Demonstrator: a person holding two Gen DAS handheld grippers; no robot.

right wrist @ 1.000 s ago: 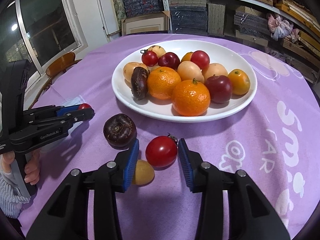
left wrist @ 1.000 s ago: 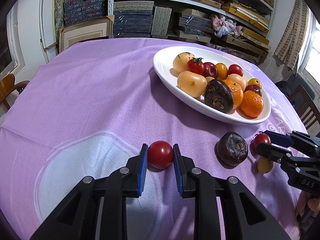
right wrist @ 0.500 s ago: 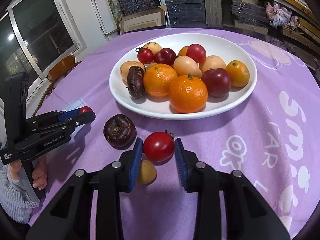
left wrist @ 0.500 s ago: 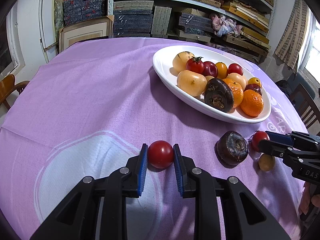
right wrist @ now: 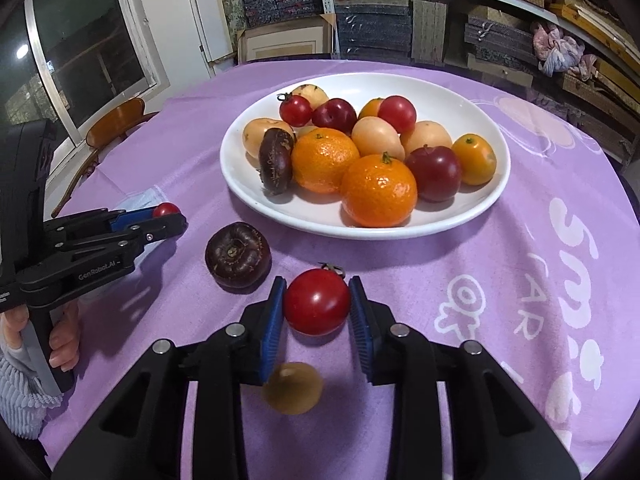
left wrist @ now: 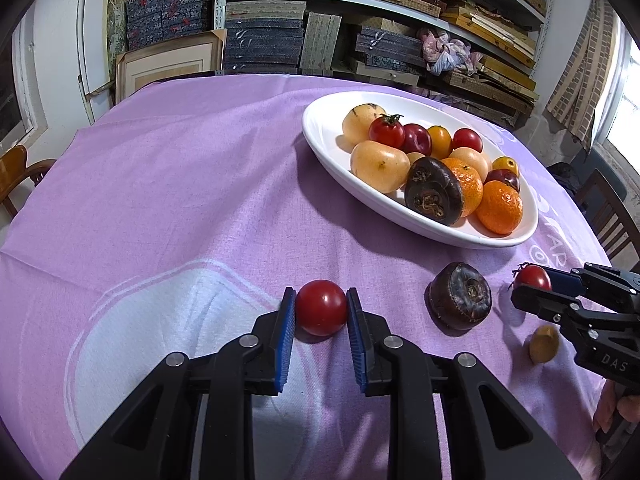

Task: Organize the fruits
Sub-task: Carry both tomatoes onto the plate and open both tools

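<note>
My left gripper (left wrist: 321, 304) is shut on a smooth red tomato (left wrist: 321, 307) that rests on the purple cloth. My right gripper (right wrist: 317, 300) is shut on a red tomato with a stem (right wrist: 317, 302), low over the cloth in front of the white plate (right wrist: 360, 234). The plate (left wrist: 420, 224) is heaped with oranges, tomatoes, plums and pale yellow fruits. A dark brown fruit (right wrist: 238, 254) lies on the cloth between the two grippers. A small yellow fruit (right wrist: 292, 388), blurred, sits under my right gripper's left finger. In the left wrist view the right gripper (left wrist: 536, 288) shows at the right edge with its tomato (left wrist: 534, 278).
The round table's edge curves close on the right (right wrist: 624, 208). Wooden chairs stand at the left (right wrist: 116, 118) and at the right (left wrist: 608, 208). Shelves of boxes (left wrist: 360, 20) line the back wall. A person's hand (right wrist: 60, 340) holds the left gripper's handle.
My right gripper's jaws have closed onto the stemmed tomato. The small yellow fruit now shows lower in the right wrist view. The left gripper and its tomato have not moved.
</note>
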